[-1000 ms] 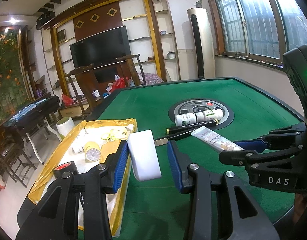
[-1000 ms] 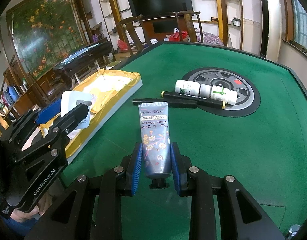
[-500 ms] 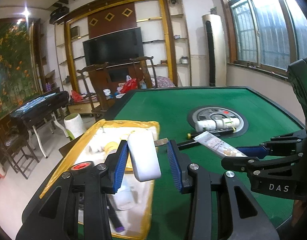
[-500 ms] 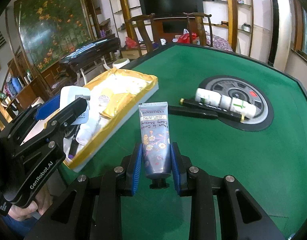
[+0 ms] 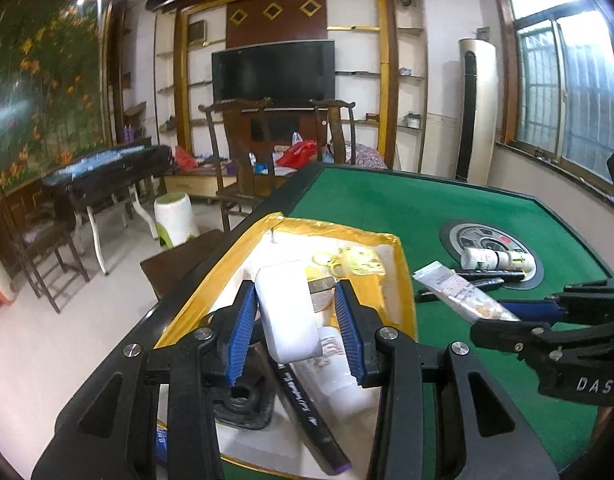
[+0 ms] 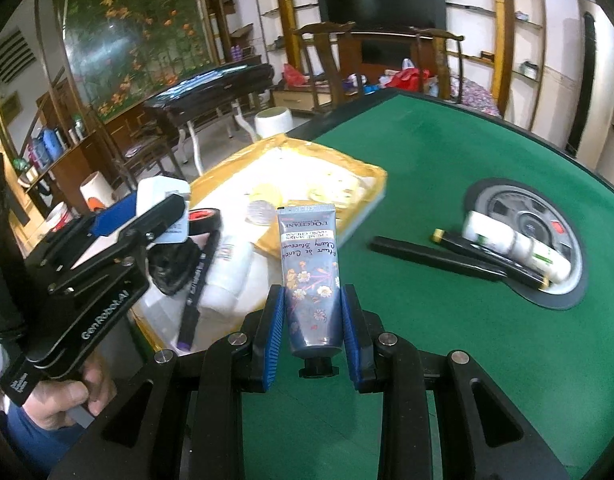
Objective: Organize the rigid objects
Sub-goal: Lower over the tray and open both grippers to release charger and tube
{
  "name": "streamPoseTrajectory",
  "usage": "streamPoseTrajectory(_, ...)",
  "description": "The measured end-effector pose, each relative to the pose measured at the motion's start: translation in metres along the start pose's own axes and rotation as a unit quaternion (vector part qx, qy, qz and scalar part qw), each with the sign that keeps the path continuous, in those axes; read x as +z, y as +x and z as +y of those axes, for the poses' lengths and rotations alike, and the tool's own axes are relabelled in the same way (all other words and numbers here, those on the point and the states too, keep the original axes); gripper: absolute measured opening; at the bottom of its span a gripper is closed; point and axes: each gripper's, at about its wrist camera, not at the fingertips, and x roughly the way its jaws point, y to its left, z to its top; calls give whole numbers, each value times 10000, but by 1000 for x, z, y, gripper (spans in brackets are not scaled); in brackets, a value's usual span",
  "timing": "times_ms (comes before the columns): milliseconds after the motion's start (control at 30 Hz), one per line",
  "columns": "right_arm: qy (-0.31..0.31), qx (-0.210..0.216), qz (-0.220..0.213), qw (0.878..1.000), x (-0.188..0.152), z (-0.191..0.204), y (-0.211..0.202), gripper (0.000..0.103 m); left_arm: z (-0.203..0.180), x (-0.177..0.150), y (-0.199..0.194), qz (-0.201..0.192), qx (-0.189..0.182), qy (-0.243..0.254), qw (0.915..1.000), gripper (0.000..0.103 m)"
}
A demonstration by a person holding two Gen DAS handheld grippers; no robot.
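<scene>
My left gripper (image 5: 295, 328) holds a white rectangular block (image 5: 287, 312) over the gold-rimmed tray (image 5: 401, 276); the block touches the left pad and a gap shows at the right pad. The tray holds a black marker (image 5: 307, 404), a white bottle (image 5: 339, 376), a tape roll (image 6: 205, 220) and several small items. My right gripper (image 6: 312, 320) is shut on a grey L'Occitane hand cream tube (image 6: 311, 272), held above the green felt beside the tray. The left gripper also shows in the right wrist view (image 6: 147, 216).
On the green table (image 6: 447, 160), a white bottle (image 6: 515, 246) and two black pens (image 6: 431, 258) lie at the round centre plate (image 6: 547, 208). Chairs (image 5: 243, 152), a dark side table and a stool stand beyond the table's left edge.
Both grippers have moved left toward the tray. The left gripper with the white block now hangs over the tray's near end; the right gripper carried the tube to the tray's edge.
</scene>
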Motion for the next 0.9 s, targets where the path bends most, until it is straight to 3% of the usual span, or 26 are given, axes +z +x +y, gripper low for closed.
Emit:
streamPoseTrajectory(300, 114, 175, 275, 9994, 40, 12, 48, 25, 25, 16, 43, 756, -638, -287, 9947, 38)
streamPoseTrajectory(600, 357, 77, 479, 9982, 74, 9, 95, 25, 39, 21, 77, 1235, -627, -486, 9892, 38)
streamPoseTrajectory(900, 441, -5, 616, 9971, 77, 1, 109, 25, 38, 28, 85, 1523, -665, -518, 9847, 38)
